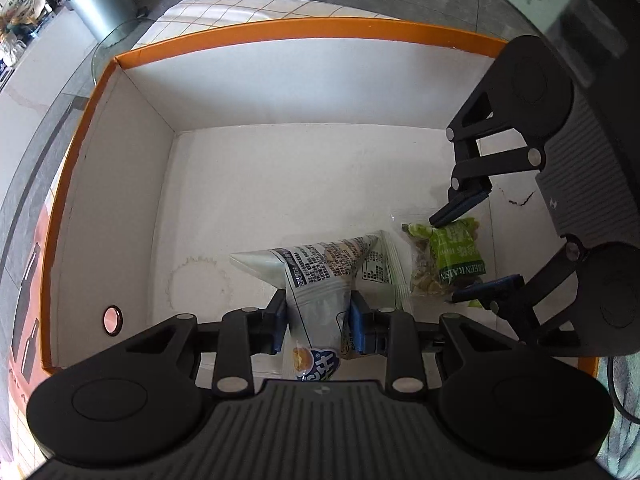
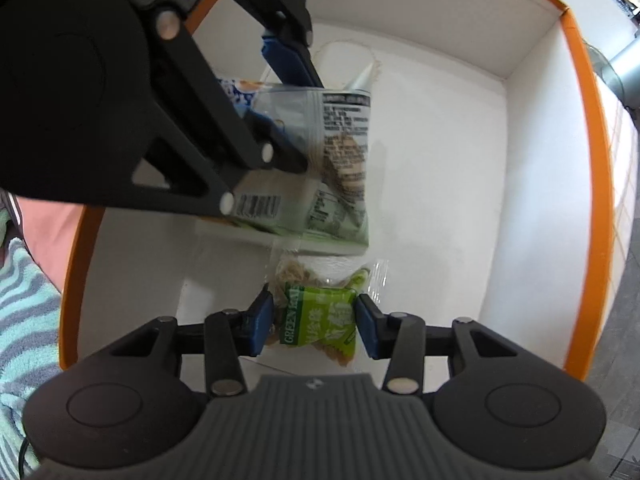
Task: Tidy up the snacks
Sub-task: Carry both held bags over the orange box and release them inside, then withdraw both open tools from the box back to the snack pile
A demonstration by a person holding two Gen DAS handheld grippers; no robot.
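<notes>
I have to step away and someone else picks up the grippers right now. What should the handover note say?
Left gripper: shut on the white snack packet, held low inside the orange-rimmed box.
Right gripper: shut on the green raisin packet, beside the white one in the box.
Done: both packets carried into the box.
Left: release both onto the box floor, withdraw. No other snacks are in view.

Bright, even daylight fills the white inside of the orange-rimmed box [image 1: 280, 26], with only soft shadows in its corners. Fisheye distortion bows its walls outward towards the frame edges. Above the box floor in the right wrist view, the left gripper [image 2: 280, 120] and its packet [image 2: 336, 152] are smeared by motion blur.
</notes>
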